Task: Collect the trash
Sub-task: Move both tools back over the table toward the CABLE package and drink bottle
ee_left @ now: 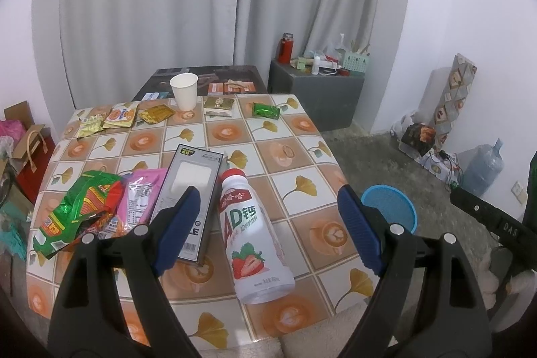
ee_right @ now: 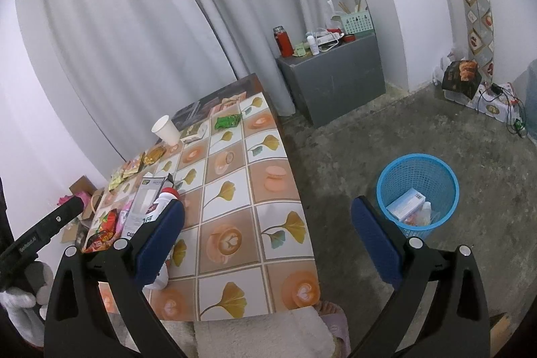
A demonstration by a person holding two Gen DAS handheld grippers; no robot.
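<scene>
A white strawberry milk bottle with a red cap lies on the tiled table, between the open fingers of my left gripper. Beside it lie a grey box, a pink wrapper and a green-red snack bag. A paper cup and small wrappers sit at the far edge. My right gripper is open and empty above the table's right edge. The blue trash basket stands on the floor to the right, holding a box and wrappers.
A grey cabinet with a red flask and clutter stands by the curtain. Boxes and cables lie along the right wall. A water jug stands on the concrete floor. Bags sit left of the table.
</scene>
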